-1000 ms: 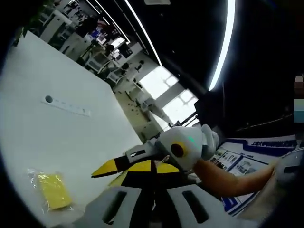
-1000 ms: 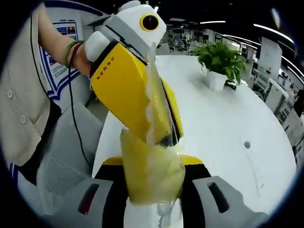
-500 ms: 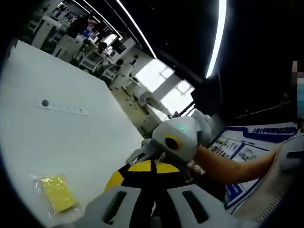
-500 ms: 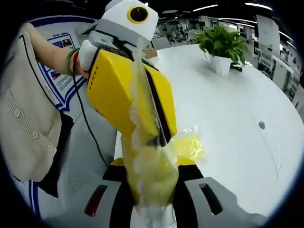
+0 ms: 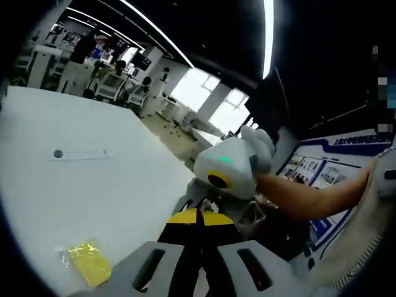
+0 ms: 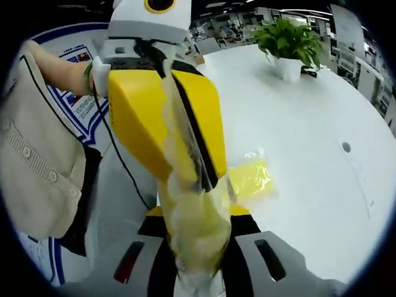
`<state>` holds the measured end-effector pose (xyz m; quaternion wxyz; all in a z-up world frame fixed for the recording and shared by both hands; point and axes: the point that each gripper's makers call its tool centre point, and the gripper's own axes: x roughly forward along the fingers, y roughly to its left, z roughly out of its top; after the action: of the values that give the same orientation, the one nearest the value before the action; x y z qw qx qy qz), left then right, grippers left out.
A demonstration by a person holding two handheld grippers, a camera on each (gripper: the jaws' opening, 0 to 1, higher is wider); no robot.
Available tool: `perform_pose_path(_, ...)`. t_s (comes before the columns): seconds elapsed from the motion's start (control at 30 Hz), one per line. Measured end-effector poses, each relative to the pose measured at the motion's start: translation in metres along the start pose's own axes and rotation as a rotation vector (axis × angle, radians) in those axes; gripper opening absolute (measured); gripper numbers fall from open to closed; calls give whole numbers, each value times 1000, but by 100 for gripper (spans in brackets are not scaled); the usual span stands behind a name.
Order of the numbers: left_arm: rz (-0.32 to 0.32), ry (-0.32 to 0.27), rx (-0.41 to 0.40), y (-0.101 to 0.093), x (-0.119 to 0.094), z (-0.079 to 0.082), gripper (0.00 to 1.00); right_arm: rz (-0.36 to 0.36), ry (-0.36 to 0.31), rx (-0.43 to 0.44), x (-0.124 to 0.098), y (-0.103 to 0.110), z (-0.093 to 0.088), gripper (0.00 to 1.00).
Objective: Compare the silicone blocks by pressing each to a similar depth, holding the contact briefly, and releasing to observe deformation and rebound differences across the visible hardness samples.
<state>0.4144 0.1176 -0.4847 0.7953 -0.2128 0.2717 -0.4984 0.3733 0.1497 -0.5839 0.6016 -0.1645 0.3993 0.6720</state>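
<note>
My right claw (image 6: 197, 263) is closed on a bagged yellow block (image 6: 195, 229), held up off the surface (image 6: 297, 111). My left claw (image 6: 201, 179) pinches the bag's clear top edge. A second bagged block (image 6: 250, 179) lies on the surface just beyond — also seen at (image 5: 90, 263). The silicone looks soft and light, the film slippery — I'd grip through the block's middle, not the loose plastic, which may slide or tear.
</note>
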Motion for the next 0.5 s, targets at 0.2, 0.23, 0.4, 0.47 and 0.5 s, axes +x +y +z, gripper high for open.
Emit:
perform_pose_path(0.2,1,9,1,0,0,-1,0,-2,2,-4,1,0,-1,17)
perform_pose_path(0.23,4,14,11,0,0,-1,0,-3,5,-2,1,0,-1,17)
perform_pose_path(0.4,3,16,1,1,0,-3,0,-2,16,-4,2,1,-3,16)
perform_pose_path(0.47,3,15,-2,1,0,-3,0,-1,15,-3,2,1,-3,16)
perform_pose_path(0.5,3,15,-2,1,0,-3,0,-2,15,-3,2,0,-3,16)
